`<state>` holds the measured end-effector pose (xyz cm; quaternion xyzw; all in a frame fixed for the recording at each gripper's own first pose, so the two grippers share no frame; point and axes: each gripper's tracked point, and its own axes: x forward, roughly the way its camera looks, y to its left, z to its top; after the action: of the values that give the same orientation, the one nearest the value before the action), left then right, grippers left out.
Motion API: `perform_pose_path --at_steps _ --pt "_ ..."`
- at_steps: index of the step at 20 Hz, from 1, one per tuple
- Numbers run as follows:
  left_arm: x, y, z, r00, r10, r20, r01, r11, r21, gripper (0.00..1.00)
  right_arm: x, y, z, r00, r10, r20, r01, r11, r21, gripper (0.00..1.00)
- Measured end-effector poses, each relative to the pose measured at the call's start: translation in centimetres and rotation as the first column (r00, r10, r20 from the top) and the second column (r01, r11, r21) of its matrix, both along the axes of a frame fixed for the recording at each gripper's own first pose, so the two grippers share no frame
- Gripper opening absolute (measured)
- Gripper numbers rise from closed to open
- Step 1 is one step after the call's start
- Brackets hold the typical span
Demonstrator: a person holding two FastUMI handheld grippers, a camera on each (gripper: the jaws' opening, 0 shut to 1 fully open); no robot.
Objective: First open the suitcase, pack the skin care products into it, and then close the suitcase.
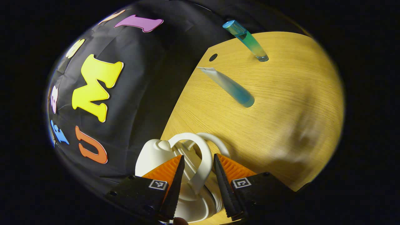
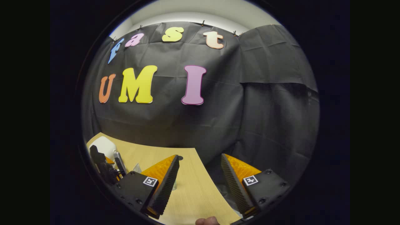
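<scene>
**Left gripper at the suitcase handle**

In the left gripper view, the left gripper [image 1: 197, 162] sits at 6 o'clock with its fingers a little apart. The white suitcase [image 1: 153, 153] handle [image 1: 204, 156] stands in the gap between them. I cannot tell if the fingers touch it. On the wooden table [image 1: 281, 109], a blue tube [image 1: 229, 87] and a blue-green bottle [image 1: 248, 40] lie toward 1 o'clock, near each other.

In the right gripper view, the right gripper [image 2: 200, 165] is spread wide and holds nothing. The suitcase [image 2: 103, 146] is at 8 o'clock.
</scene>
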<state>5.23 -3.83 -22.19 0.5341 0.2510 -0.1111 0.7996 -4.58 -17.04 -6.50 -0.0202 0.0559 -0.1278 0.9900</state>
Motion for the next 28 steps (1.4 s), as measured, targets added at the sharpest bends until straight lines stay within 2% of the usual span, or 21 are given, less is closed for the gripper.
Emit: perform_pose_path --at_steps 1,4,5,8,12,14,17,20,22,25,28 --pt "0.1 0.2 -0.2 1.000 0.010 -0.014 -0.010 1.000 0.015 0.58 -0.2 0.2 0.1 1.000 0.003 -0.001 -0.003 1.000 -0.002 0.80" --pt "0.3 0.0 -0.8 0.998 0.036 -0.046 -0.036 0.999 -0.002 0.32 -0.5 0.8 0.0 1.000 0.010 -0.006 -0.010 1.000 -0.004 0.81" --pt "0.0 -0.1 -0.5 0.998 0.032 -0.046 -0.032 0.999 -0.004 0.31 -0.7 1.0 0.3 1.000 0.009 -0.001 -0.009 1.000 -0.008 0.81" --pt "-0.1 -0.7 0.2 0.998 0.018 -0.066 -0.021 0.999 -0.038 0.18 -0.9 1.5 1.0 1.000 0.013 0.017 -0.012 0.999 -0.030 0.80" --pt "-0.7 -0.6 2.1 0.993 0.069 -0.094 -0.086 0.979 -0.187 0.05 -0.9 3.1 3.3 0.997 0.044 0.066 -0.039 0.997 -0.073 0.81" --pt "-1.1 -0.5 4.9 0.995 0.080 -0.060 -0.094 0.958 -0.271 0.03 -0.8 4.4 4.7 0.993 0.071 0.091 -0.065 0.996 -0.066 0.81" --pt "-0.6 1.0 10.4 0.996 0.084 0.036 -0.064 0.924 -0.377 0.03 -0.3 7.6 7.2 0.981 0.136 0.136 -0.125 0.989 -0.085 0.80" --pt "-0.4 4.8 16.4 0.984 0.125 0.129 -0.045 0.867 -0.496 0.03 1.0 10.9 8.8 0.965 0.207 0.164 -0.196 0.977 -0.081 0.81" --pt "-0.2 9.3 20.5 0.967 0.181 0.180 -0.043 0.810 -0.585 0.03 1.8 13.0 9.4 0.956 0.240 0.170 -0.233 0.971 -0.060 0.81" --pt "-0.3 17.2 22.7 0.948 0.255 0.190 -0.038 0.685 -0.728 0.02 2.8 15.9 9.5 0.949 0.274 0.157 -0.271 0.962 -0.038 0.80" --pt "-1.4 25.6 21.7 0.922 0.330 0.203 -0.026 0.575 -0.818 0.02 3.1 18.3 9.3 0.946 0.298 0.130 -0.295 0.954 -0.044 0.81"
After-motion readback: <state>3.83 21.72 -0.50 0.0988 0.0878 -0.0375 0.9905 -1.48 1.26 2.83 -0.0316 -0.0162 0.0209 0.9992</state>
